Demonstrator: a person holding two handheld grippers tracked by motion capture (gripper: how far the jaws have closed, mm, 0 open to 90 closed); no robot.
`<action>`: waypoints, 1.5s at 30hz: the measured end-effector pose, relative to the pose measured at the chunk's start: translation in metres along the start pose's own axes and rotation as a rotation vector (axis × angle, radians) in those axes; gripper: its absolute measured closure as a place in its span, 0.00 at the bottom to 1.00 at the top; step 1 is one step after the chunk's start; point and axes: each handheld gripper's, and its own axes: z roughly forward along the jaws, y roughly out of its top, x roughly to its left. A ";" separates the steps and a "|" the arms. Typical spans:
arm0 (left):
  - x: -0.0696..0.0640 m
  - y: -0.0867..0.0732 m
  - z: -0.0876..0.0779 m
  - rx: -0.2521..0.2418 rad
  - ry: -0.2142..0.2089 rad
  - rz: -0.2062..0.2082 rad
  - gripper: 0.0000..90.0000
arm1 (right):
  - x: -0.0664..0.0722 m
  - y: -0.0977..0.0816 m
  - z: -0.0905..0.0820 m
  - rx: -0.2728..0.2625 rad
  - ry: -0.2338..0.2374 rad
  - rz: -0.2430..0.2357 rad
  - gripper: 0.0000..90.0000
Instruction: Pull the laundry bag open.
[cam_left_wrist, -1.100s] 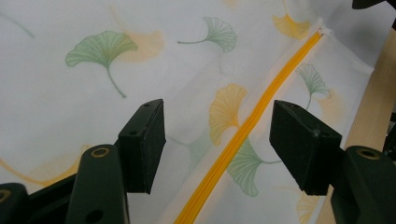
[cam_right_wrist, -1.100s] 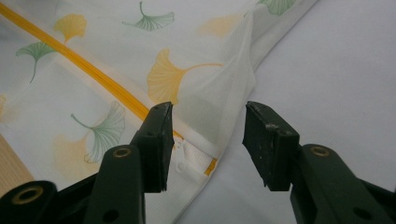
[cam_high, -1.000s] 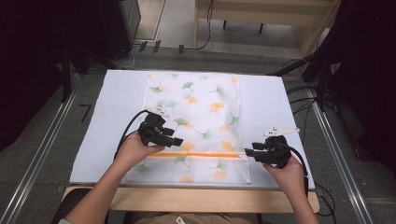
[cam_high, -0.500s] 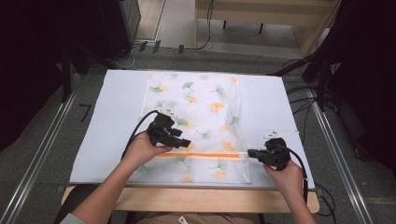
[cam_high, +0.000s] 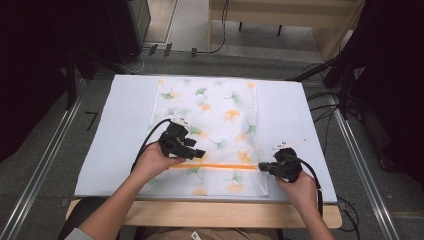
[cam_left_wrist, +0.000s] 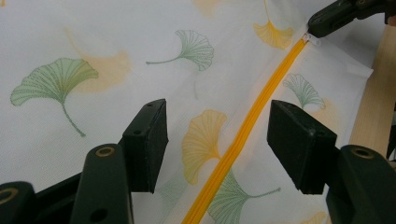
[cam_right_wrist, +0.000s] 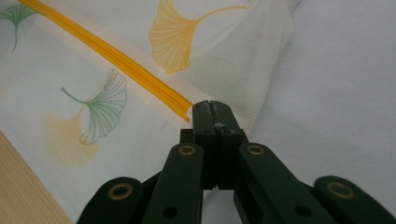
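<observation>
A white mesh bag printed with green and orange ginkgo leaves lies flat on the white table cover. An orange zipper runs across its near part. My left gripper hovers over the zipper's left half. In the left gripper view this left gripper stands open, with the zipper passing beneath the gap. My right gripper sits at the zipper's right end. The right gripper view shows this gripper with jaws pressed together on the end of the zipper.
The white cover has bare stretches left and right of the bag. A wooden table edge runs along the front. Metal rails flank the table, and cables lie on the floor at the right.
The right gripper's jaws have come together at the zipper's right end. The left gripper has shifted slightly right, over the zipper.
</observation>
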 end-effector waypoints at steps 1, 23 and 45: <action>0.000 0.000 0.001 -0.005 -0.005 -0.001 0.43 | 0.001 0.000 0.001 0.000 0.005 0.001 1.00; -0.002 -0.002 0.006 -0.014 -0.019 0.002 0.43 | -0.003 -0.003 -0.009 -0.019 -0.072 -0.027 0.82; -0.014 0.003 0.018 -0.031 -0.042 -0.008 0.40 | 0.008 -0.004 0.007 -0.004 -0.113 -0.125 0.82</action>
